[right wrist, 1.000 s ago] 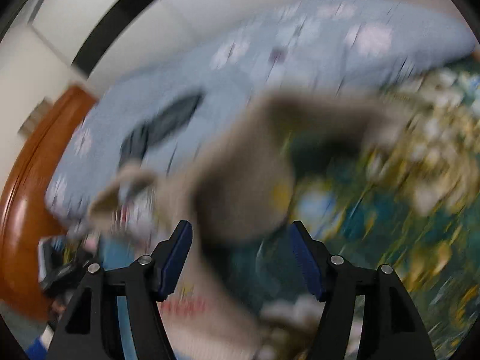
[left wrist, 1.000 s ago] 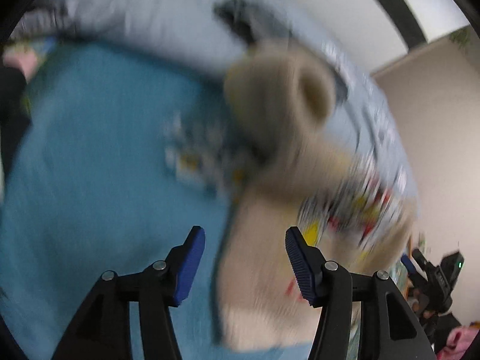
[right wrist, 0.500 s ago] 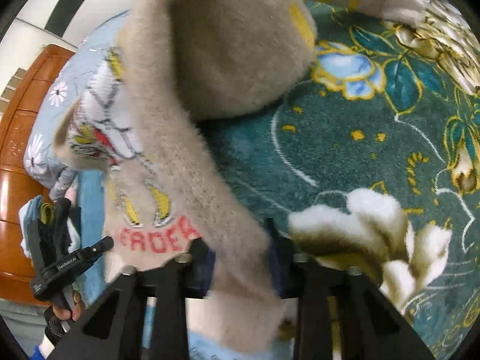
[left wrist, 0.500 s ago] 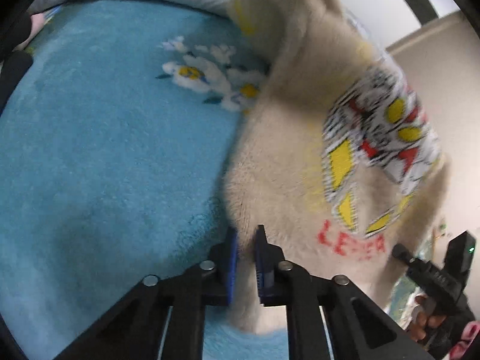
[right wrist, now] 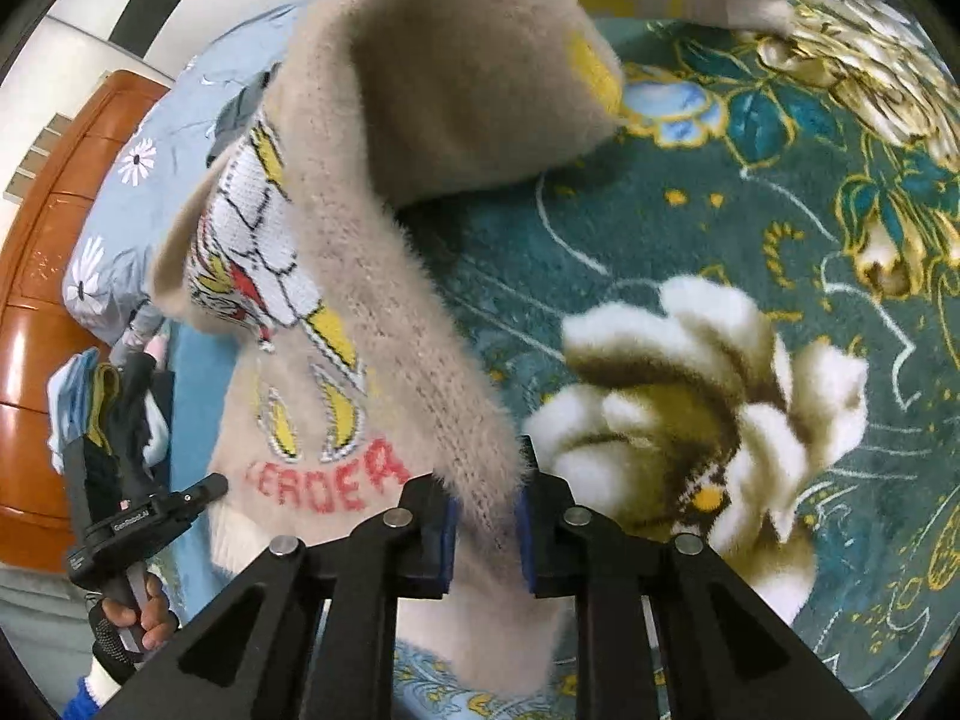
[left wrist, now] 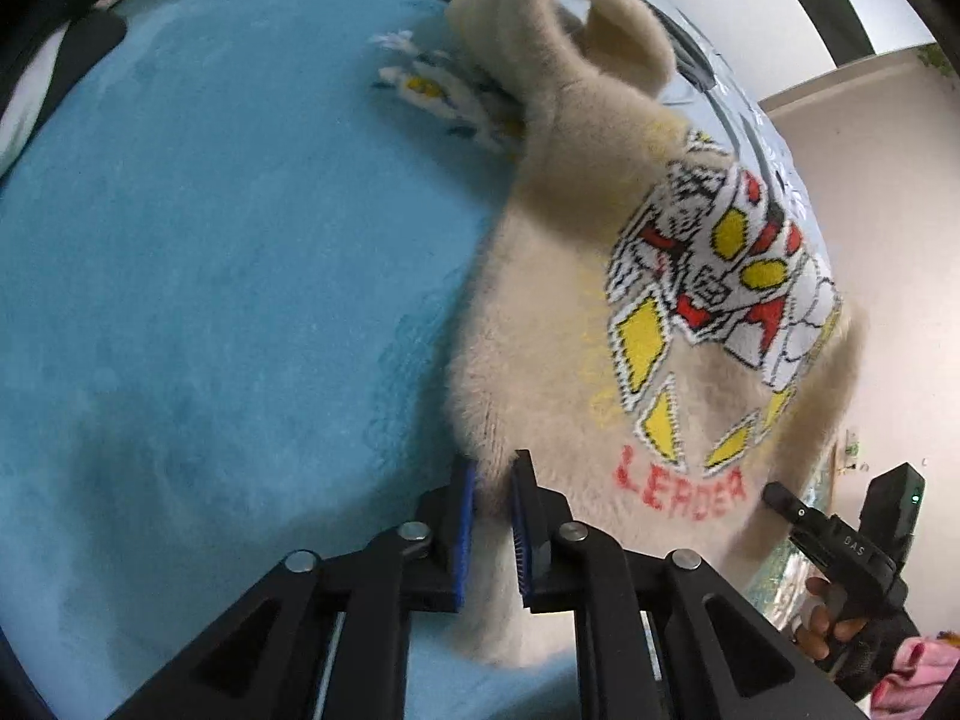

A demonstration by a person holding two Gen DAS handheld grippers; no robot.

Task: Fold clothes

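Sweater point(left wrist: 576, 312): fuzzy beige knit, robot-face graphic in white, red and yellow, red lettering under it. It's held up by its bottom hem over the bed, between both grippers.

Left wrist view only: plain turquoise blanket point(left wrist: 210, 276) from 7 to 11 o'clock, flat and bare, daisy print at 12; the sweater's collar curled at 12; the person's right hand point(left wrist: 834, 618) on its handle at 4.

Right wrist view only: dark green floral blanket point(right wrist: 720, 312) filling 12 to 5, a loose sleeve point(right wrist: 468, 78) draped at 12, wooden headboard point(right wrist: 54, 252) at 9, the left hand point(right wrist: 138, 606) at 8.

Left gripper point(left wrist: 492, 516): jaws narrow, pinching the hem edge, easing open. Right gripper point(right wrist: 483, 531): jaws part-way, a thick fold of the hem clamped between them, also opening.
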